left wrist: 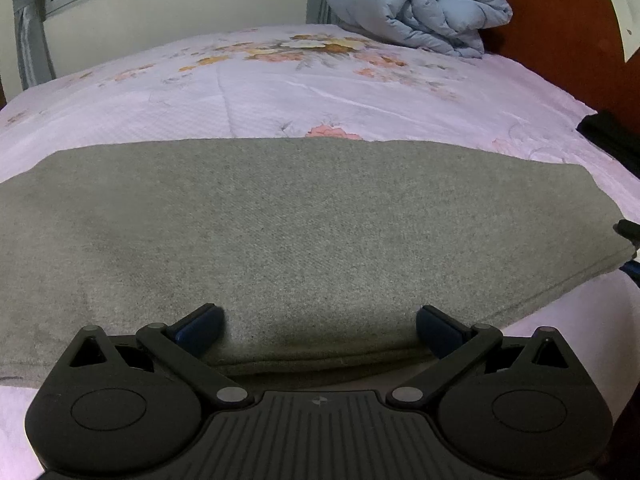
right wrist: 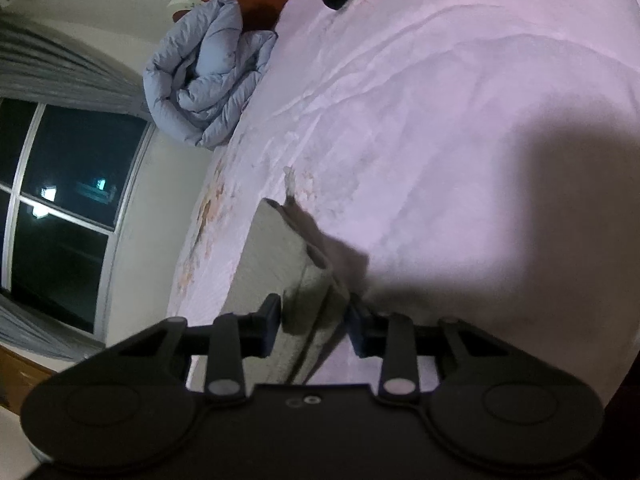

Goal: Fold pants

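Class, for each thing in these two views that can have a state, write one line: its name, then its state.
Pants: grey, lying flat across the bed, layered at the near edge.
Left gripper: open wide, fingers over the pants' near edge.
Right gripper: fingers on either side of the pants' end; firm grip cannot be told.
Duvet: blue, bundled up by the headboard.
Bedsheet: pink floral, spread, lightly creased.
Curtains: drawn aside.
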